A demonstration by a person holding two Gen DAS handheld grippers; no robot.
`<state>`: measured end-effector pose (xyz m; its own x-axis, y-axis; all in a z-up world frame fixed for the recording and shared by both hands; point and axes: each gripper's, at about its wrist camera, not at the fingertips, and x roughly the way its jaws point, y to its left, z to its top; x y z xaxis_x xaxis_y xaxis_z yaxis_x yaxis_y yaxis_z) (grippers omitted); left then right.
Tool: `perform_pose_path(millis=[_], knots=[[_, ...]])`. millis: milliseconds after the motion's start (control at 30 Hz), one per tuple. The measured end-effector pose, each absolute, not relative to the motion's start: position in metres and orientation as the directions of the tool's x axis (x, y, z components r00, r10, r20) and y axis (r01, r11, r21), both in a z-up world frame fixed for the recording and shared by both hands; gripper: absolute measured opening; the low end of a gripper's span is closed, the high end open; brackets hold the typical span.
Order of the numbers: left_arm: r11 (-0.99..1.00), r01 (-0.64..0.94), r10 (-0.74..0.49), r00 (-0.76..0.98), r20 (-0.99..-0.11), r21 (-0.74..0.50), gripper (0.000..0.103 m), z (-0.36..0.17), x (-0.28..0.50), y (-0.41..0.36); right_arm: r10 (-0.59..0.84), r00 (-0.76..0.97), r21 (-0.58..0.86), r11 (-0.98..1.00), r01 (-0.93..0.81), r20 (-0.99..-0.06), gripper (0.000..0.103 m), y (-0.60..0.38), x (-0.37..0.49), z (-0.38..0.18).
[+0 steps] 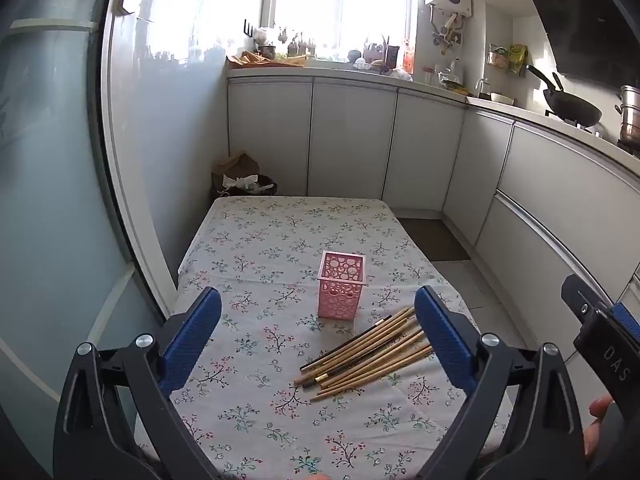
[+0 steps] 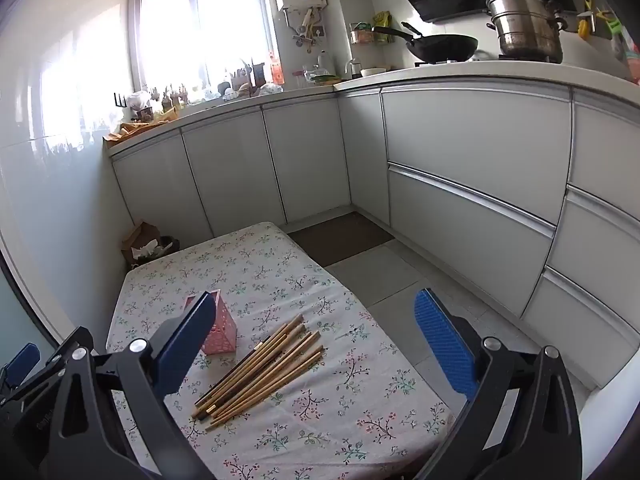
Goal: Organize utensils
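Chopsticks (image 1: 366, 354) wooden, loose pile | pink perforated square holder (image 1: 342, 284) upright | both hand-held grippers spread, holding nothing

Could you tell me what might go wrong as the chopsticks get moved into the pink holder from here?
The pink perforated holder looks light and stands free on the tablecloth, so a nudge could tip it. The chopsticks lie in a loose overlapping pile, so the open right gripper may grab several or scatter them.

Pink holder (image 1: 341, 284) (circle cut-outs); tan chopsticks (image 1: 366, 354); white floral tablecloth (image 1: 256, 248); blue fingers (image 1: 191, 340).
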<state>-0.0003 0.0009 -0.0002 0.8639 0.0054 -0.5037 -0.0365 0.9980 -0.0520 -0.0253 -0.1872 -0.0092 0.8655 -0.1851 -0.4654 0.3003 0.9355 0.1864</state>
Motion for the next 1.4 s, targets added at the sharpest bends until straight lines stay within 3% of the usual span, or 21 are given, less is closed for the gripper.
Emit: perform_pose_path(millis=[1400], knots=[[0.995, -0.048, 0.0, 0.862, -0.506, -0.082, 0.096, -0.002, -0.005, 0.006, -0.22, 0.848, 0.114, 0.944, 0.31, -0.483, 0.097, -0.179, -0.025, -0.01]])
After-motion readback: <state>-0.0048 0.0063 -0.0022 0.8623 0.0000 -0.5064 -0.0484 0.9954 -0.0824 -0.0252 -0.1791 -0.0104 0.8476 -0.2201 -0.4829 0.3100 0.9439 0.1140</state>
